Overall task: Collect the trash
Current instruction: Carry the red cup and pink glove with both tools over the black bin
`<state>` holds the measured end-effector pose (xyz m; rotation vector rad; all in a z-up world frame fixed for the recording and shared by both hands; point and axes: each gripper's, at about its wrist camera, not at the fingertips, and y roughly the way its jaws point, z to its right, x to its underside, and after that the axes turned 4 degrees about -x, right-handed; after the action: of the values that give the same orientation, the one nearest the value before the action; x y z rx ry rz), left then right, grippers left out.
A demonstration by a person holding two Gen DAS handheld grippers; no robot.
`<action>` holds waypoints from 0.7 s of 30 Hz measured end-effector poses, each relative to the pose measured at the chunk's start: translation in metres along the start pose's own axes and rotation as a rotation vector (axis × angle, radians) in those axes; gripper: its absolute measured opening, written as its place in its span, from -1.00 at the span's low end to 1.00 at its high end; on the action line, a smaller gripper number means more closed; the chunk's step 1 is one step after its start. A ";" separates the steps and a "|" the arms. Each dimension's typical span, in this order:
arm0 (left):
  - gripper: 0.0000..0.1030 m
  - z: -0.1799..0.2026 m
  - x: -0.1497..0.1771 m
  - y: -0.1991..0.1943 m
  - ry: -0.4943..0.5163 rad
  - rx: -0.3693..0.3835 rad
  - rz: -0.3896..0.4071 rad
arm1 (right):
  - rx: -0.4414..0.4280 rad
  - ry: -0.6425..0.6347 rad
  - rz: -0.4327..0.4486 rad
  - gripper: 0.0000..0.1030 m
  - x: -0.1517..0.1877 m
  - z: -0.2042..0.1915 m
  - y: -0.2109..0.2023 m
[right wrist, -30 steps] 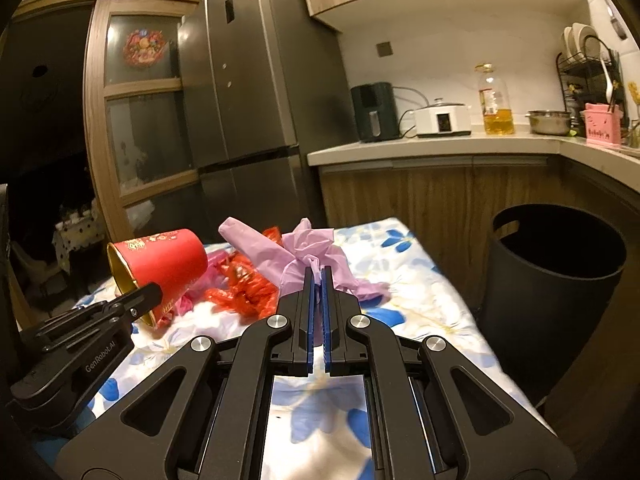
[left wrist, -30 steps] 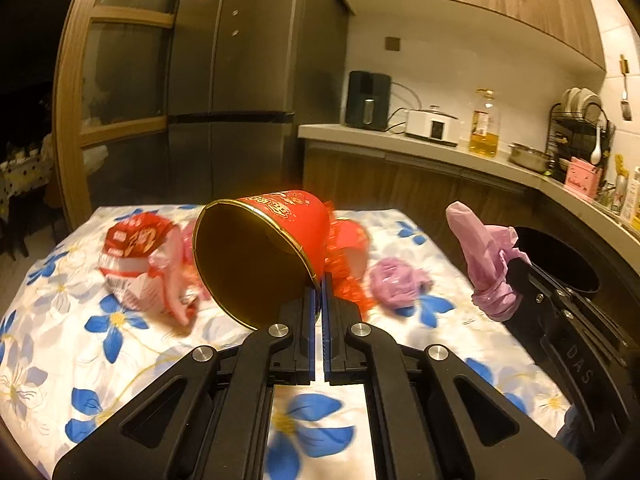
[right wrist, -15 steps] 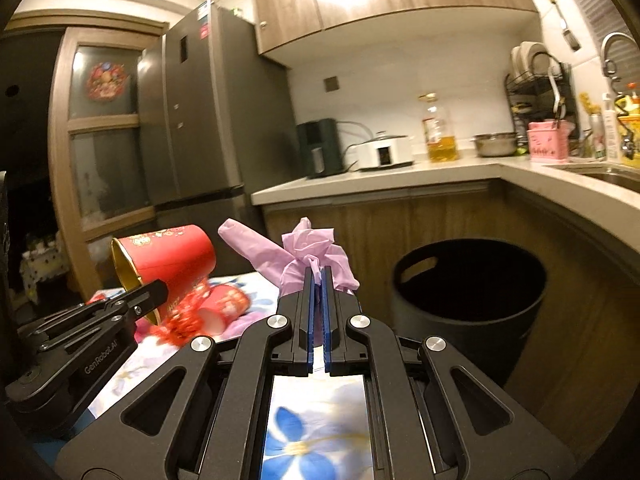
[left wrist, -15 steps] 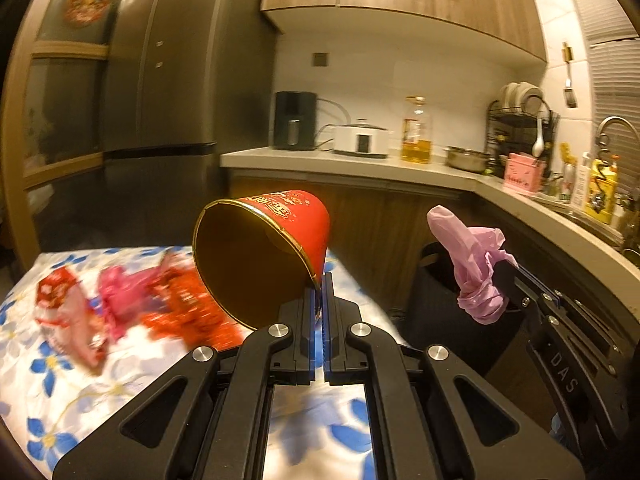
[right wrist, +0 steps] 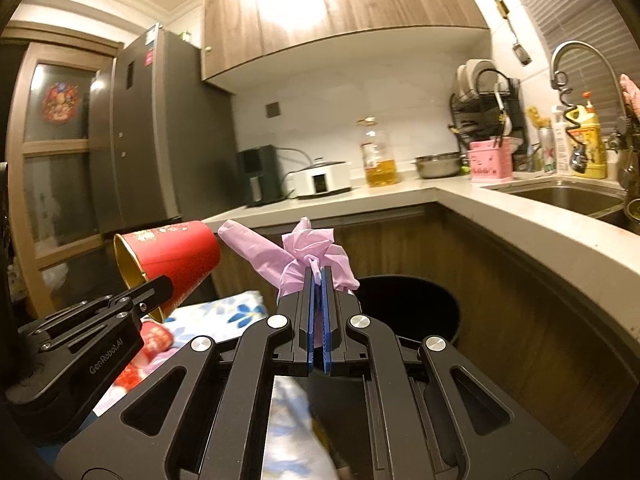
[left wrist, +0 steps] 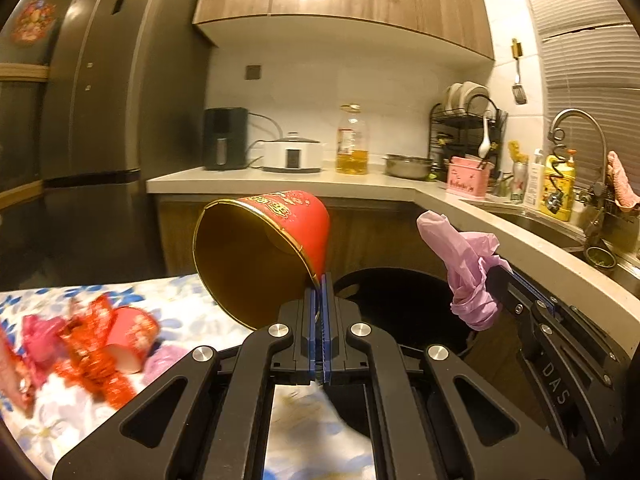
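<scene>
On the table (left wrist: 60, 420), to the left of the black trash bin (left wrist: 400, 304) and covered with a blue-flowered cloth, loose litter lies blurred: crumpled red wrappers (left wrist: 92, 356), a small red paper cup (left wrist: 134, 338) on its side, and a pink scrap (left wrist: 34, 332) beside them.

Nearer the bin, the left gripper (left wrist: 320, 280) holds a large red paper cup (left wrist: 260, 252) with gold lettering in the air. Its fingers (left wrist: 308, 320) are clamped together on the cup's gold rim, and the cup tilts with its gold-lined mouth facing back toward the camera. The cup hangs just left of the bin's opening, above the table's edge.

Further right, the right gripper (right wrist: 316, 276) has its fingers (right wrist: 327, 320) pinched shut on a crumpled pink plastic glove (right wrist: 308, 256), one limp finger of it sticking out to the left. The glove is raised in front of the bin (right wrist: 412, 308), which stands on the floor against the wooden cabinet below the kitchen counter (right wrist: 520, 216).
</scene>
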<state>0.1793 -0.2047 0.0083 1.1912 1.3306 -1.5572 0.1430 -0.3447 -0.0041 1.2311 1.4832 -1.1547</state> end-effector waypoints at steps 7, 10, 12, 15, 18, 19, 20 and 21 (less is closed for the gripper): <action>-0.96 0.028 0.003 0.032 0.035 0.072 -0.017 | 0.025 0.009 -0.008 -0.94 0.000 0.021 0.013; -0.96 0.033 0.006 0.043 0.034 0.124 -0.029 | 0.032 0.013 -0.016 -0.94 0.001 0.027 0.020; -0.96 0.035 0.008 0.050 0.035 0.135 -0.035 | 0.035 0.018 -0.023 -0.94 0.002 0.032 0.025; -0.96 0.037 0.011 0.061 0.032 0.151 -0.051 | 0.039 0.020 -0.028 -0.94 0.003 0.035 0.031; -0.96 0.041 0.011 0.070 0.041 0.161 -0.058 | 0.044 0.017 -0.035 -0.94 0.005 0.039 0.037; -0.96 0.042 0.011 0.073 0.043 0.168 -0.061 | 0.045 0.019 -0.039 -0.93 0.006 0.040 0.040; -0.96 0.043 0.011 0.075 0.044 0.170 -0.065 | 0.046 0.019 -0.042 -0.93 0.006 0.041 0.042; -0.96 0.044 0.011 0.078 0.045 0.171 -0.067 | 0.047 0.021 -0.044 -0.93 0.006 0.041 0.044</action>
<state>0.2415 -0.2613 -0.0234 1.3043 1.2986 -1.7305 0.1880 -0.3804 -0.0238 1.2510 1.5136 -1.2152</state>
